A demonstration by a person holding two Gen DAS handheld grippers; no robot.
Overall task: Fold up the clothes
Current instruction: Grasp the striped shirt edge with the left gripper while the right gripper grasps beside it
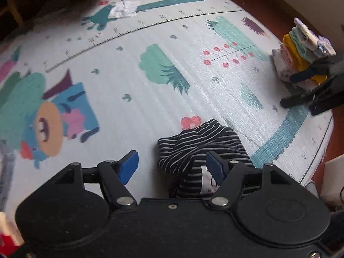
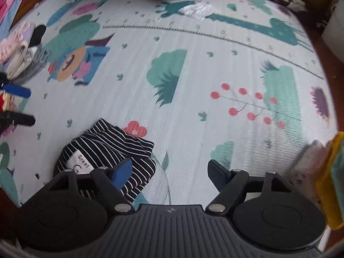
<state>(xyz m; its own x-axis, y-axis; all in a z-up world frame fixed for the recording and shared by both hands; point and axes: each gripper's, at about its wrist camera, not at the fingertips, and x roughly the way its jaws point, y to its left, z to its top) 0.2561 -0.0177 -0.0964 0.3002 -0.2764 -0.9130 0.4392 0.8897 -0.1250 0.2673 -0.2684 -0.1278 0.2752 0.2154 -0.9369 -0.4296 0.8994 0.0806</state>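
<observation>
A home, likely a child's room: a cartoon play mat (image 2: 193,68) covers the wooden floor (image 1: 268,2), with stacked folded clothes (image 1: 301,53) on it.

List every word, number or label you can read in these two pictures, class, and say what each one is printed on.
"Great": white tag on the striped black-and-white garment; the mark below it is unclear.
Same tag from the left wrist view: print too blurred to read.
Numbers along the ruler line printed on the play mat: too small and blurred to read.
No other text shows.
</observation>
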